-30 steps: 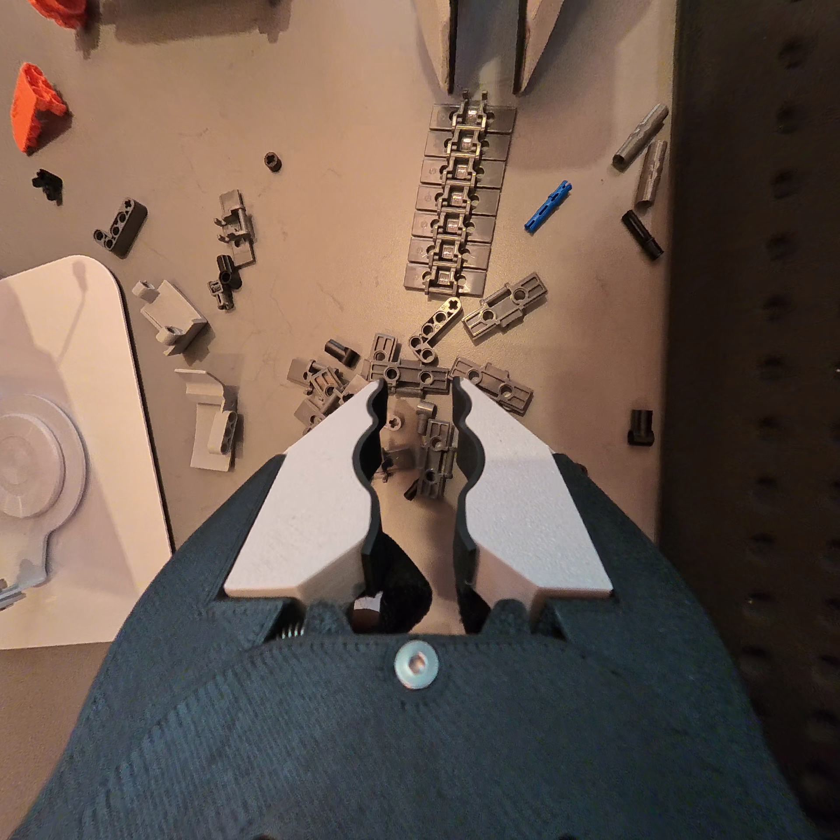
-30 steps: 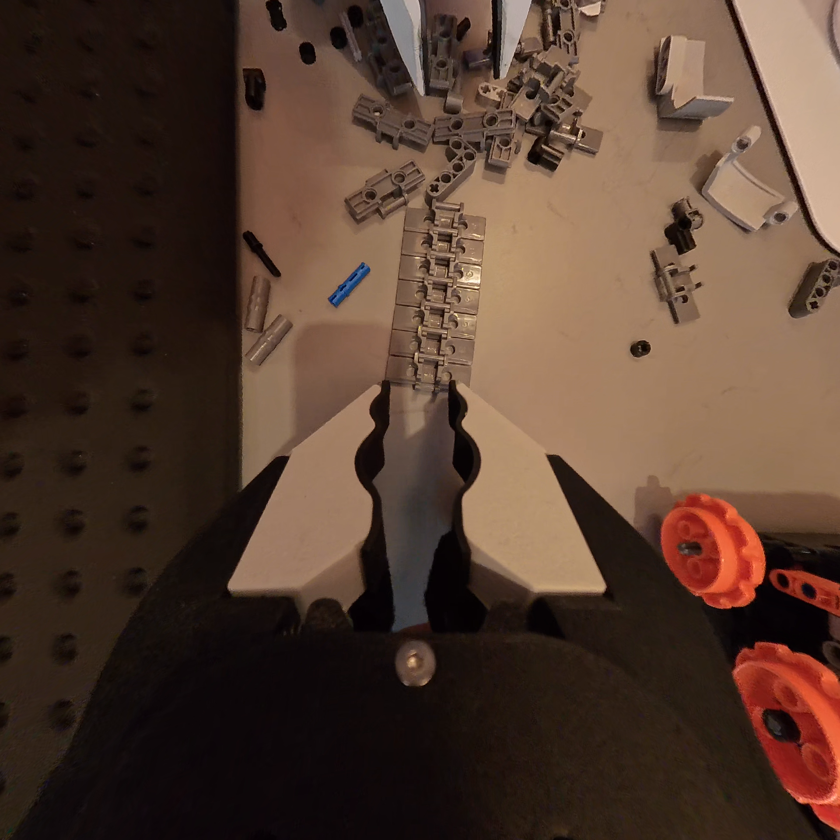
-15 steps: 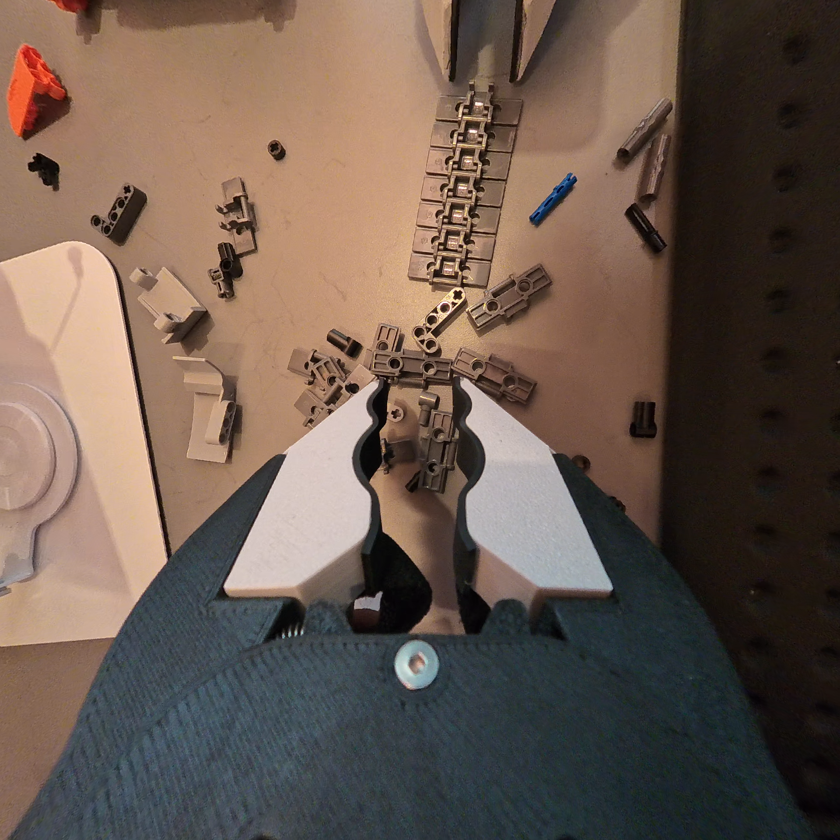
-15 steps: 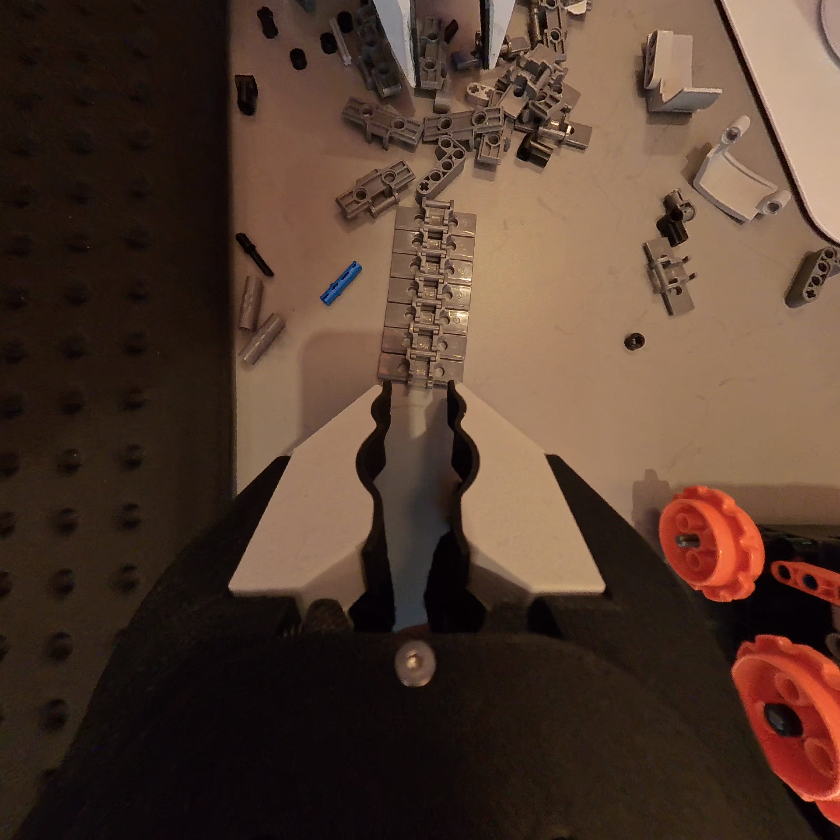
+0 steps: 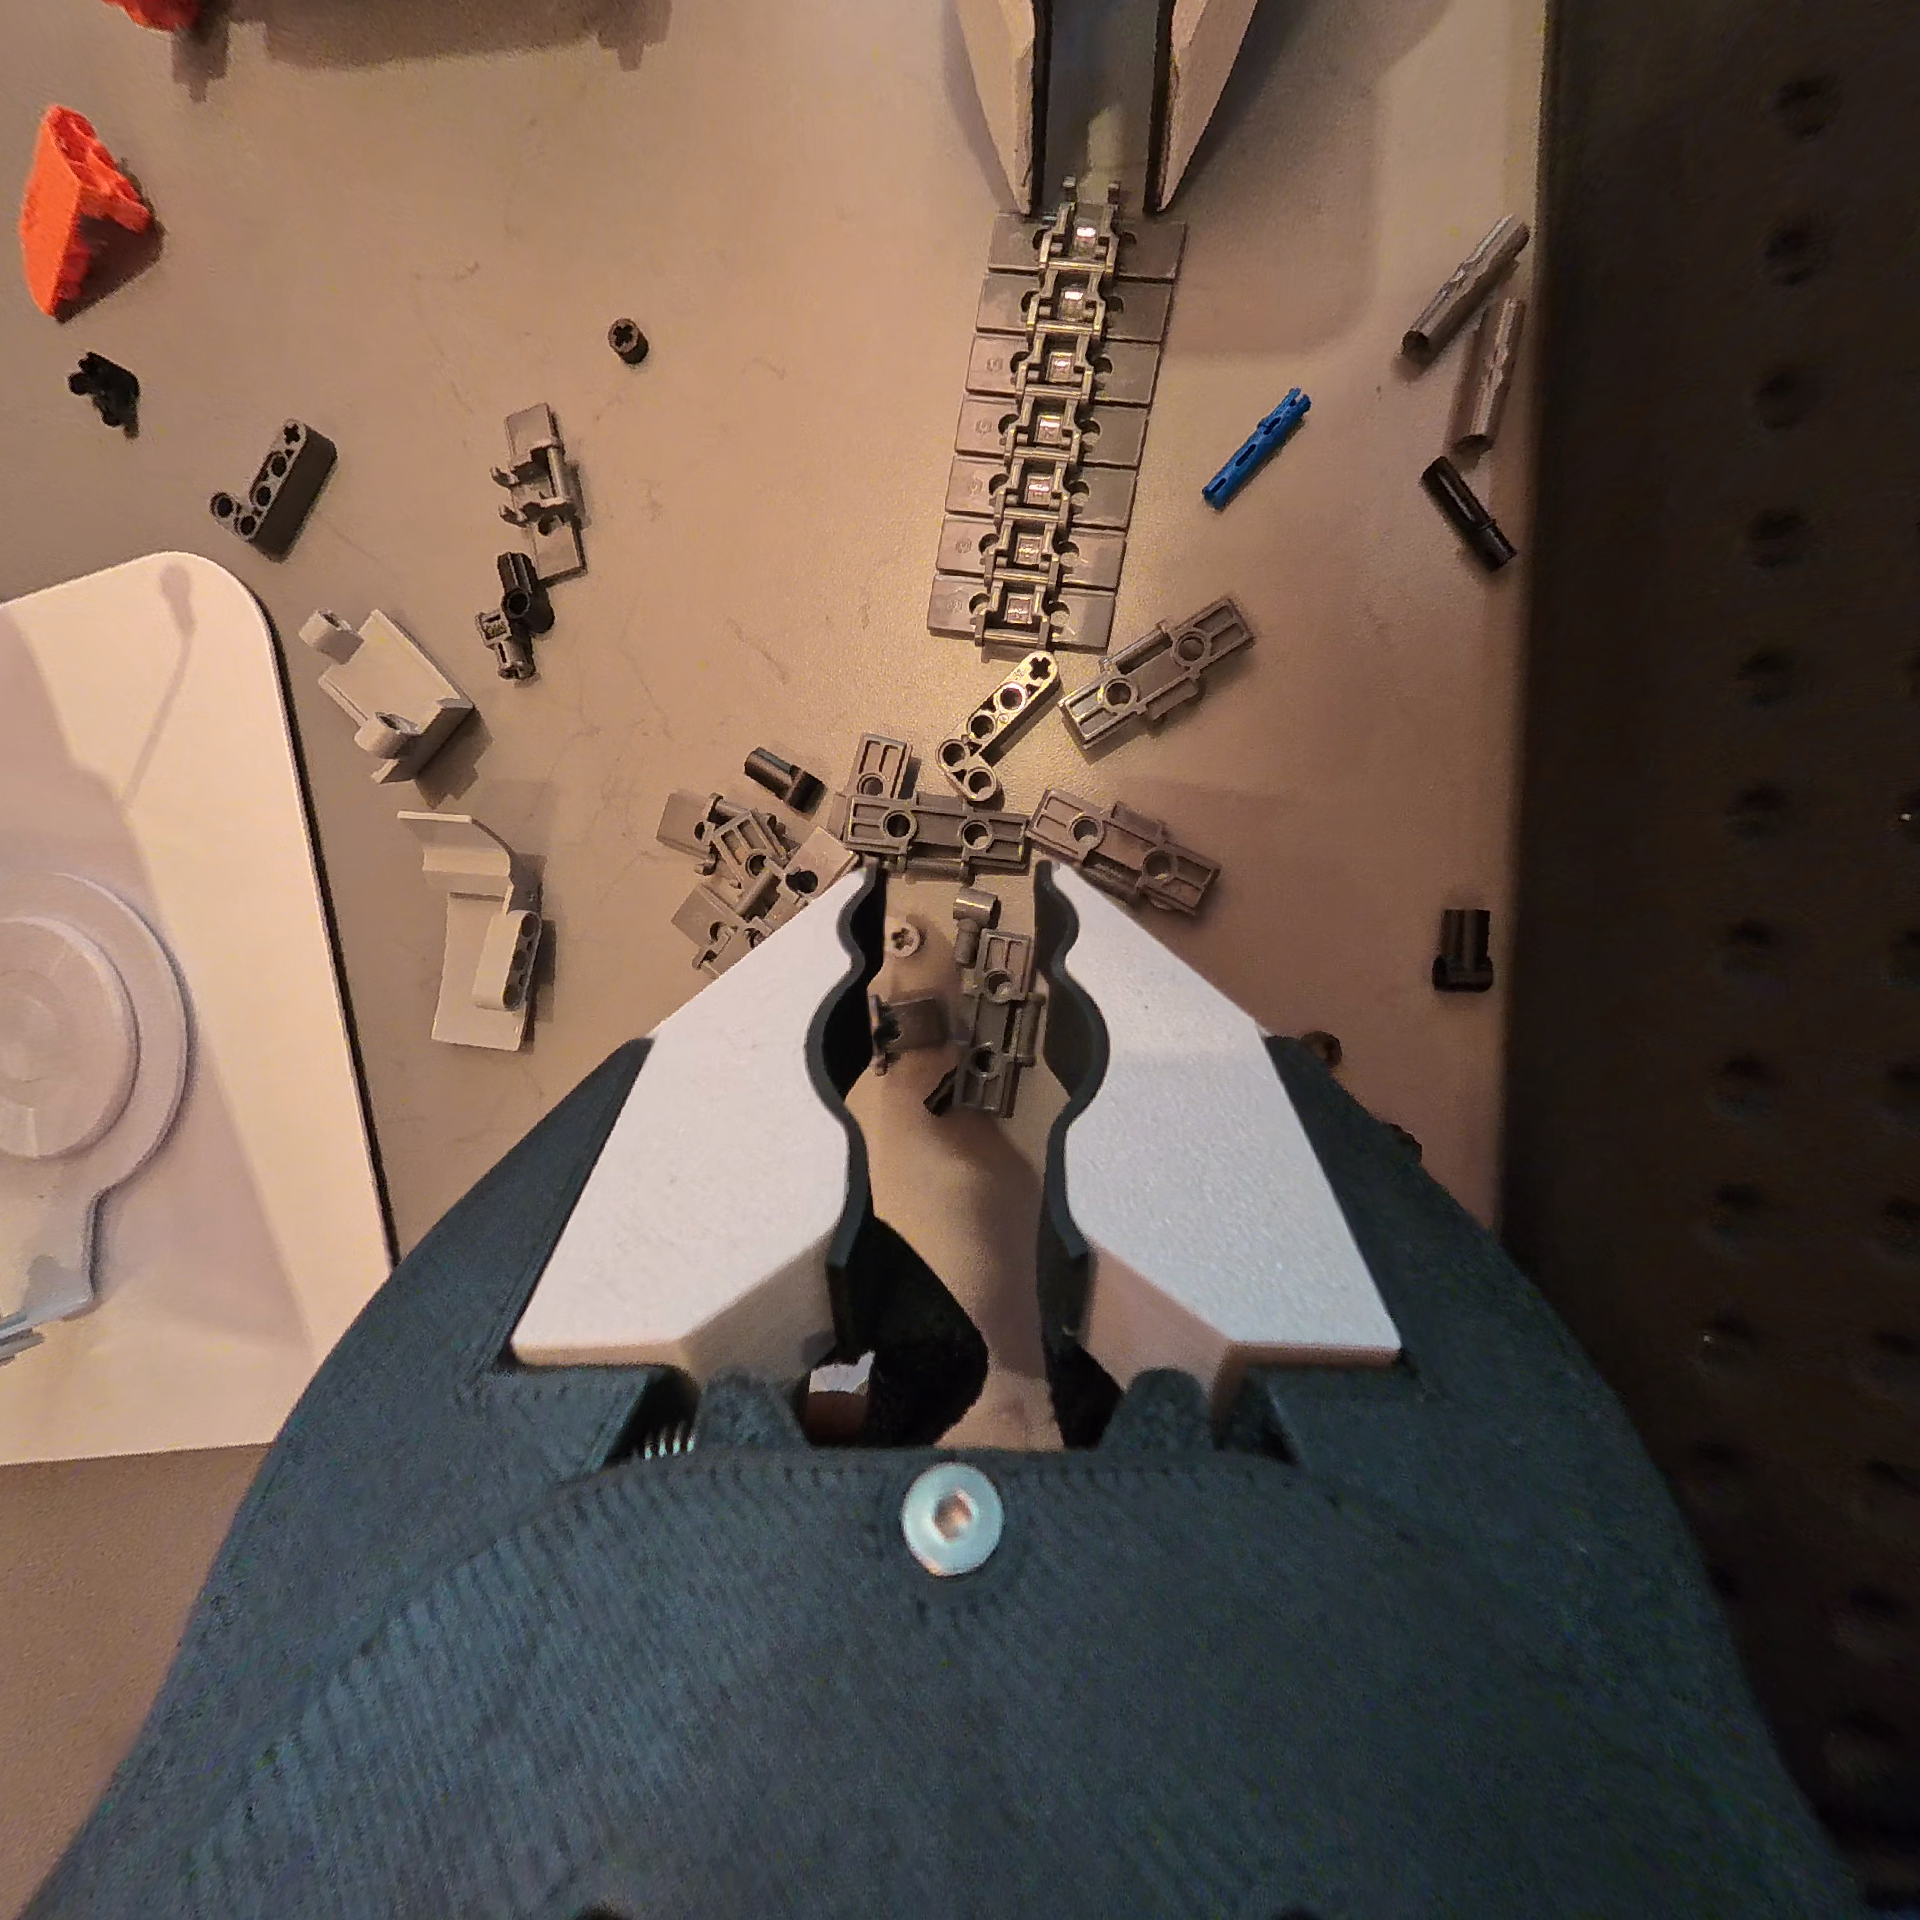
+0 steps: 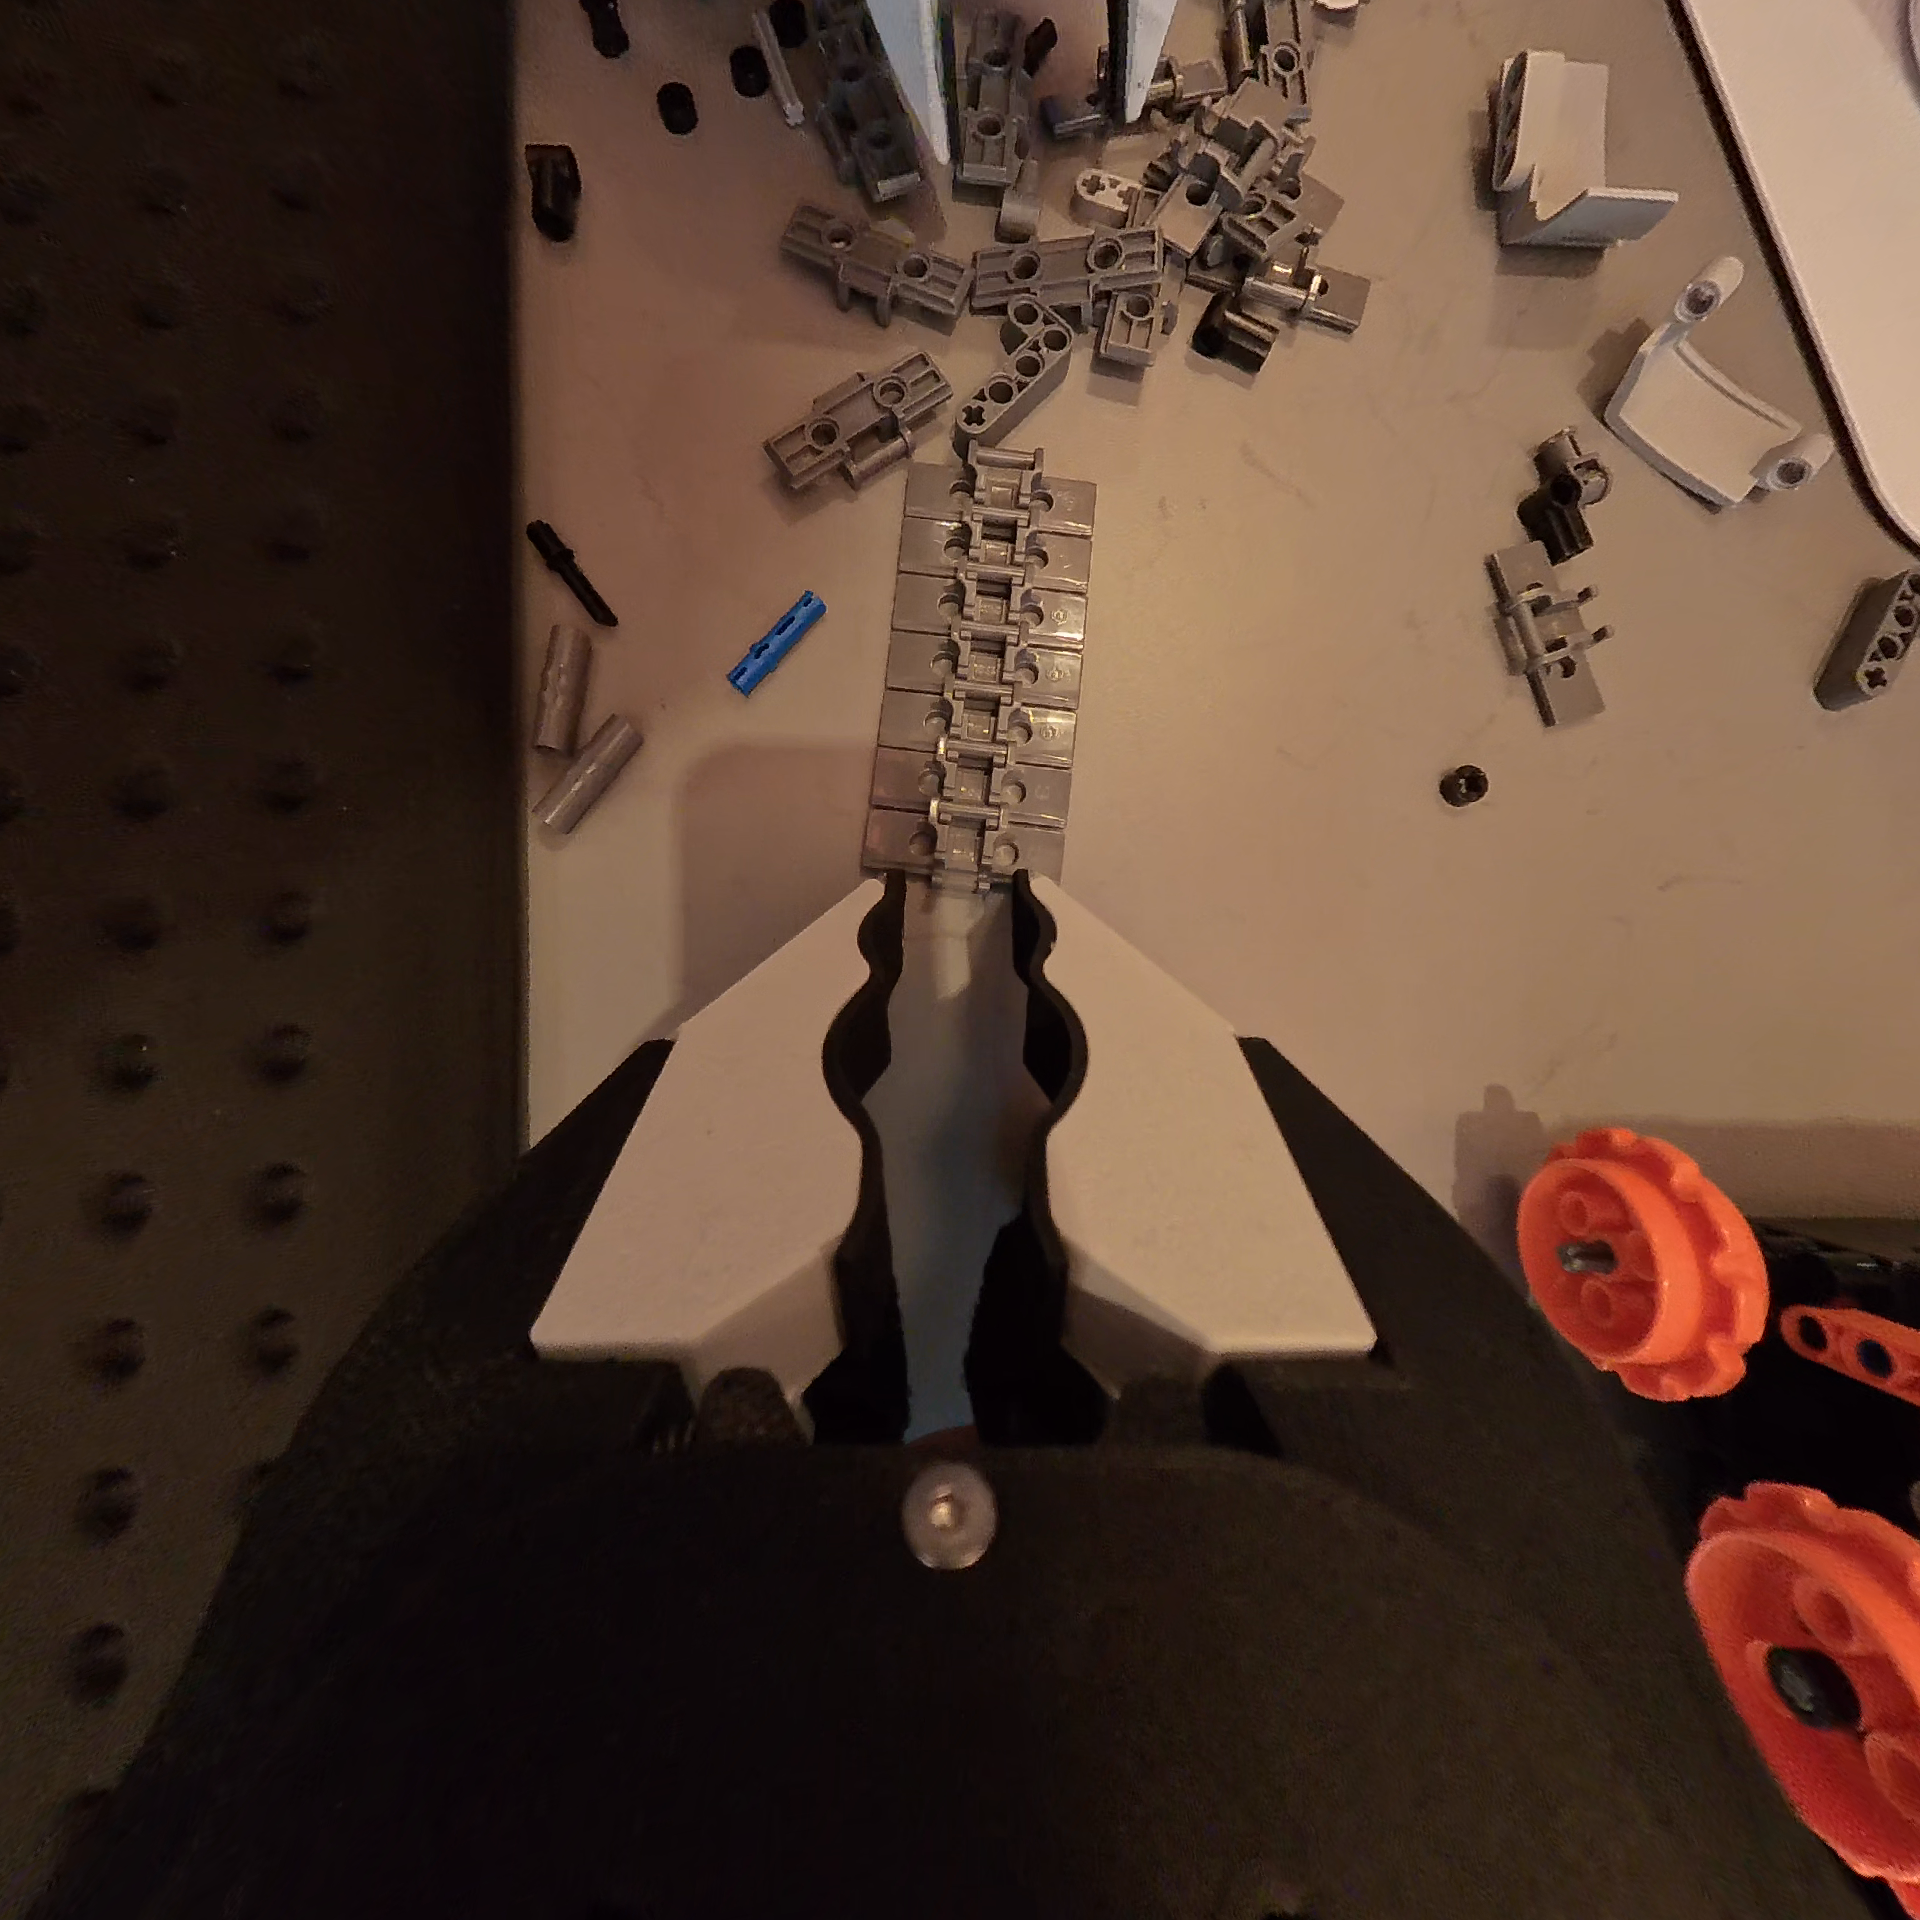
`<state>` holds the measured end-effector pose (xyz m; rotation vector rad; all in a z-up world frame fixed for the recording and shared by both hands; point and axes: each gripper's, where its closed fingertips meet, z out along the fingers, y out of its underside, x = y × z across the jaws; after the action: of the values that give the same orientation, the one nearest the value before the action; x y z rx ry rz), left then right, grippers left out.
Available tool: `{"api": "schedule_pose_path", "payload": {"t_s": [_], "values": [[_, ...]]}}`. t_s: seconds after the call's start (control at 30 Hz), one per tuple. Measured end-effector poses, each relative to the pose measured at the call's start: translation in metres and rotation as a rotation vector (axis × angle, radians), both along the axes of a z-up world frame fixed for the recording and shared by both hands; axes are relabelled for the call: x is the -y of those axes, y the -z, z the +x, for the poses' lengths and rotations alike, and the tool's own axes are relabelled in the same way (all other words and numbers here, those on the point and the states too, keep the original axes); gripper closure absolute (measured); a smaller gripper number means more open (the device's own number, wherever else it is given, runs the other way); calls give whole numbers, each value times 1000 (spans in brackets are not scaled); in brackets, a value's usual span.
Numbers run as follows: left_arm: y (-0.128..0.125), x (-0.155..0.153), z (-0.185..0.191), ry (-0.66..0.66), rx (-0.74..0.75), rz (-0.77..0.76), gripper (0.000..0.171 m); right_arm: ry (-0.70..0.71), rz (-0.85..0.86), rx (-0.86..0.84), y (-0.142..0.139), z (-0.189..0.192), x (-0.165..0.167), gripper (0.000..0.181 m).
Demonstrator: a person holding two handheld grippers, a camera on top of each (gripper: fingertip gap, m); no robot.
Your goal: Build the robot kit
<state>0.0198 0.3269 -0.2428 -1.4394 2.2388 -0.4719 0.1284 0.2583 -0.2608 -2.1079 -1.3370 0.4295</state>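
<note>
My left gripper (image 5: 954, 883) is open, low over a pile of loose grey track links (image 5: 935, 831). A joined pair of grey links (image 5: 997, 1023) lies between its fingers, close to the right finger, not clamped. A chain of several joined grey track links (image 5: 1055, 436) lies straight on the table beyond the pile. My right gripper (image 6: 951, 883) is open with its tips at the near end of that chain (image 6: 982, 665), and the chain's end tab sits between them. Each gripper shows at the top of the other's view: the right one (image 5: 1096, 156) and the left one (image 6: 1029, 83).
A dark studded baseplate (image 5: 1714, 727) borders the table on one side. A white board (image 5: 156, 935) lies on the other side. Orange wheels (image 6: 1642, 1262) sit beside my right gripper. A blue pin (image 5: 1257, 447), grey tubes (image 5: 1465, 301), curved grey panels (image 5: 478, 966) and small black connectors are scattered about. About 15 cm separates my left fingertips from my right. The near end of that chain (image 6: 982, 665) is about 4 cm from my right fingertips and 10 cm from my left.
Both views shift only slightly. The jaws of both grippers stay the same width and no part has moved on the table.
</note>
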Motion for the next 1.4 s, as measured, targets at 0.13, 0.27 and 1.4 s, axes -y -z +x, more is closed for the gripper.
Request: {"api": "schedule_pose_path", "payload": {"t_s": [0.13,0.27,1.4], "values": [[-3,-3,-3,-13,0,9,143,4,5,3,-1,3,-1,162],[-9,-5,-11,-27,-9,16,143,4,8,4,-1,5,-1,162],[10,34,6,-74,66,122,161,21,62,-17,-14,14,-4,166]]}}
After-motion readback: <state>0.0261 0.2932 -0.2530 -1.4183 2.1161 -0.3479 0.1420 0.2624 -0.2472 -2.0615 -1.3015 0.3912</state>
